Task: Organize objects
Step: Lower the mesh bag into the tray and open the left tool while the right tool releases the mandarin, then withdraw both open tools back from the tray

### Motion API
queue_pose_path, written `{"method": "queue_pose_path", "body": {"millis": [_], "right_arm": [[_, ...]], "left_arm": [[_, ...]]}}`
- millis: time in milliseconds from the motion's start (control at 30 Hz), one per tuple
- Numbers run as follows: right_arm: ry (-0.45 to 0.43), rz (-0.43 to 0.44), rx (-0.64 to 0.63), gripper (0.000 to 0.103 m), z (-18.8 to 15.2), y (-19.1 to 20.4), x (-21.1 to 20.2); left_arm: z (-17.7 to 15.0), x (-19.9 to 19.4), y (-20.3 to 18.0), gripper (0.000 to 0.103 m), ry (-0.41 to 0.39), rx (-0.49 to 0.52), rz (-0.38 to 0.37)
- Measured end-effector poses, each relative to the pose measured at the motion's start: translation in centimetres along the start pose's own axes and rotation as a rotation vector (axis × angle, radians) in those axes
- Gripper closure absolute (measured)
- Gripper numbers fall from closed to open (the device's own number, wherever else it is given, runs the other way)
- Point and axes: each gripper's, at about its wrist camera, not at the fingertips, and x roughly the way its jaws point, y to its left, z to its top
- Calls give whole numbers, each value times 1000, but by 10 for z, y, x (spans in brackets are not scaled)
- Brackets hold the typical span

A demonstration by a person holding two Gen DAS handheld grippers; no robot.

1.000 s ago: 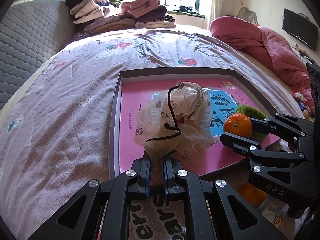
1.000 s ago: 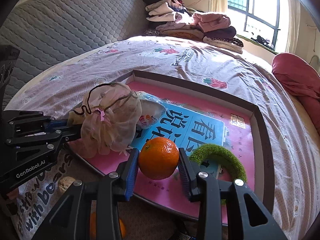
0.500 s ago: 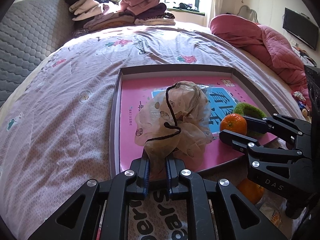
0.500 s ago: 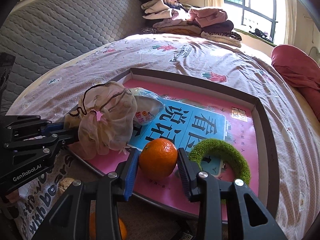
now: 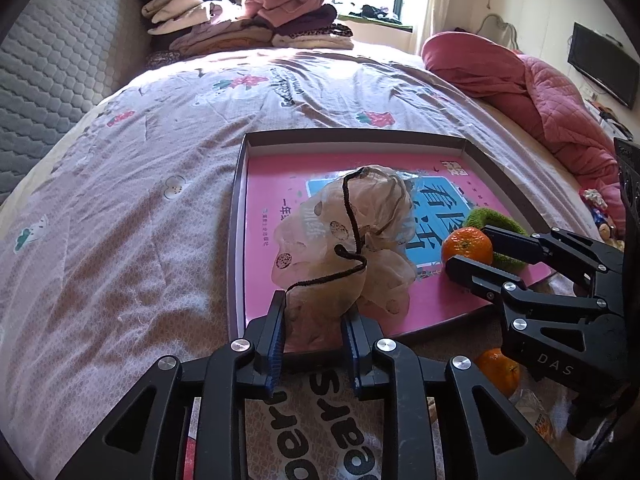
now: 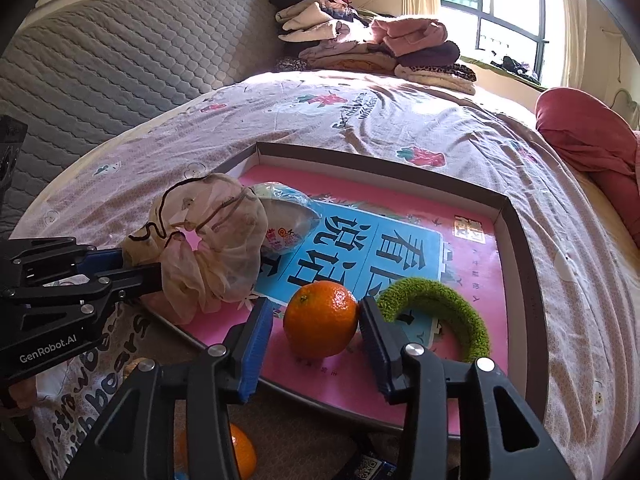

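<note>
A shallow box tray (image 5: 237, 216) with a pink printed floor lies on the bed. A beige sheer cloth pouch (image 5: 360, 240) with a black cord sags on the tray's near left part. My left gripper (image 5: 314, 322) has its jaws opening, and the pouch's loose tail lies between the pads without being squeezed. An orange (image 6: 320, 320) rests on the tray floor between the fingers of my right gripper (image 6: 316, 318). Those jaws are opening too: a gap shows at the left pad, while the right pad just meets the peel. A green fuzzy ring (image 6: 440, 304) lies right of the orange.
A wrapped snack packet (image 6: 284, 220) sits behind the pouch. A second orange (image 5: 498, 370) lies below the tray's near edge beside a printed white bag (image 6: 80, 368). Folded clothes (image 5: 248, 20) are stacked at the bed's far end, and a pink quilt (image 5: 540, 92) is heaped on the right.
The left jaws have parted from a tight pinch on the pouch's tail. The right jaws have spread away from the orange, which now sits on the tray.
</note>
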Motion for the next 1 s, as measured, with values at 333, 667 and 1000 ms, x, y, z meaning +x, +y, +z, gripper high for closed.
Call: {"method": "queue_pose_path", "body": {"millis": [333,667,1000], "right_arm": [[-17,9,16,58,1,1,-13],[-43,12,39,58,4,-4,-27],[-59,0,51,58,5,-7,-37]], "left_arm": [[1,-7,1,58,-11,5,32],[7,-19,8,45,-61,-16,55],[10,-31,7,43,-100,-9,87]]}}
